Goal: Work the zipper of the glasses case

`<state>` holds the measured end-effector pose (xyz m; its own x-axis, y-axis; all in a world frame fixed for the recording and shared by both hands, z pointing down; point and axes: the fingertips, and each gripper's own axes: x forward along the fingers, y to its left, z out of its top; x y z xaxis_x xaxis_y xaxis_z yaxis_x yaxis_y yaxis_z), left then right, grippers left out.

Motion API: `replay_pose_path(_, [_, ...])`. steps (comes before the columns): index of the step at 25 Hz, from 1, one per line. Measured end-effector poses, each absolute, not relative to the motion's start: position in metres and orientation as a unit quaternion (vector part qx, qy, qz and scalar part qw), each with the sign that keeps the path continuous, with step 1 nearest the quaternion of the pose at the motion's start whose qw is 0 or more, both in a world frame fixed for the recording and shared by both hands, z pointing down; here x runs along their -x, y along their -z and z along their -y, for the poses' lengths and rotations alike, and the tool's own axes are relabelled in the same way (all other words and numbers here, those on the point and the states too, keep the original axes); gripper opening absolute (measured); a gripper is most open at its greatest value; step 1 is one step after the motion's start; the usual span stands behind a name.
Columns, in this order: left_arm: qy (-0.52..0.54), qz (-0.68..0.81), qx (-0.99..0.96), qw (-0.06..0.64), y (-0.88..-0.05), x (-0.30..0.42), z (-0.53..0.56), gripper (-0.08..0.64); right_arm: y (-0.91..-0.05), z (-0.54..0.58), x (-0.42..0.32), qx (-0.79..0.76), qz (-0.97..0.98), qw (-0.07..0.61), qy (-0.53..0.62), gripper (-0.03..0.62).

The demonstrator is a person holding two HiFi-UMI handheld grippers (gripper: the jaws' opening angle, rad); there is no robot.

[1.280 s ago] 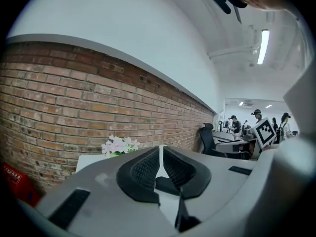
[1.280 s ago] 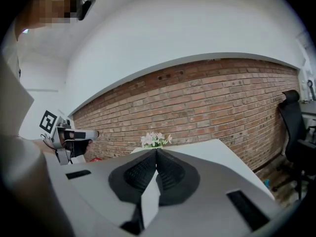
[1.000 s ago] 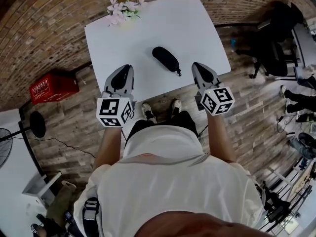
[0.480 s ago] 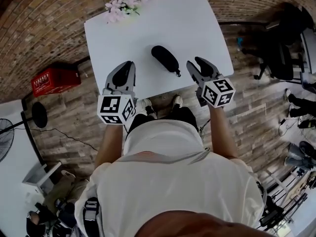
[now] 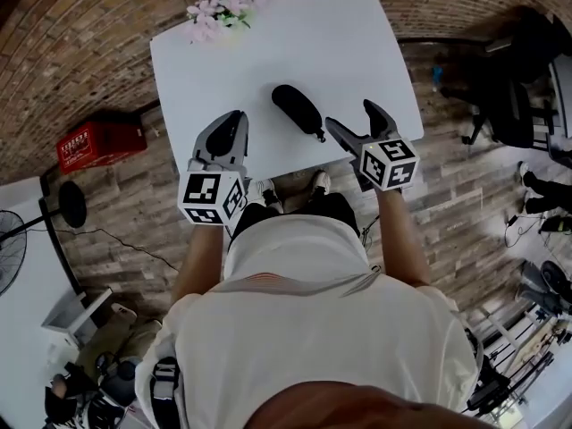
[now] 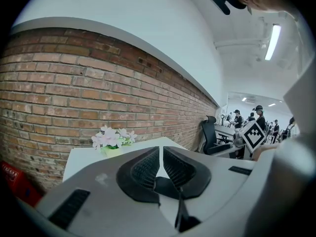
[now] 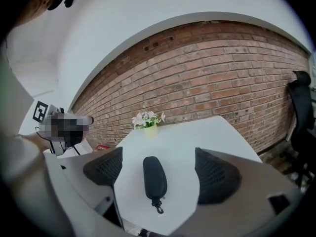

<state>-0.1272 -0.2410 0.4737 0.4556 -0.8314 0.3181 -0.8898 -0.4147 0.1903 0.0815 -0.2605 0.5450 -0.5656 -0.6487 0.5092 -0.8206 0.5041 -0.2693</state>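
A black zipped glasses case (image 5: 297, 109) lies on the white table (image 5: 357, 43), its clip end (image 5: 322, 136) toward the near edge. My right gripper (image 5: 352, 120) hovers at that edge, just right of the clip. Its jaws have just been opening and stand wide with nothing between the pads. In the right gripper view the case (image 7: 154, 176) lies ahead on the table, framed by the two pads (image 7: 215, 174), clip (image 7: 158, 209) nearest. My left gripper (image 5: 234, 121) is shut and empty, left of the case; its pads (image 6: 148, 168) meet in the left gripper view.
A small pot of pink flowers (image 5: 219, 12) stands at the table's far left corner. A red crate (image 5: 98, 146) sits on the wooden floor to the left. Black office chairs (image 5: 509, 88) stand to the right. A brick wall (image 7: 222, 78) runs behind the table.
The right gripper's jaws went from shut to wide open while it sank and swung toward the case's clip end. The left gripper crept slightly forward over the table edge, still shut.
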Motion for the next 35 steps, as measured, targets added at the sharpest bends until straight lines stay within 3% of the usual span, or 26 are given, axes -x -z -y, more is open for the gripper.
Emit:
replay_pose_path(14, [-0.112,0.52,-0.827,0.182,-0.49,0.134,0.246,0.032,-0.671,0.277,-0.06,-0.38,0.82,0.276,-0.326,0.495])
replay_pose_path(19, [-0.122,0.521,-0.822,0.193,-0.5,0.136,0.242,0.032,-0.705,0.276,-0.055,-0.357,0.808,0.309,-0.352,0.461])
replay_pose_path(28, [-0.128,0.521,-0.821,0.197,-0.504,0.139,0.245,0.032,-0.72,0.255,-0.022,-0.293,0.819,0.337,-0.36,0.449])
replay_pose_path(35, [-0.128,0.523,-0.819,0.199,-0.506,0.145,0.244,0.032,-0.722,0.241,-0.006,-0.286,0.826,0.346,-0.341,0.4])
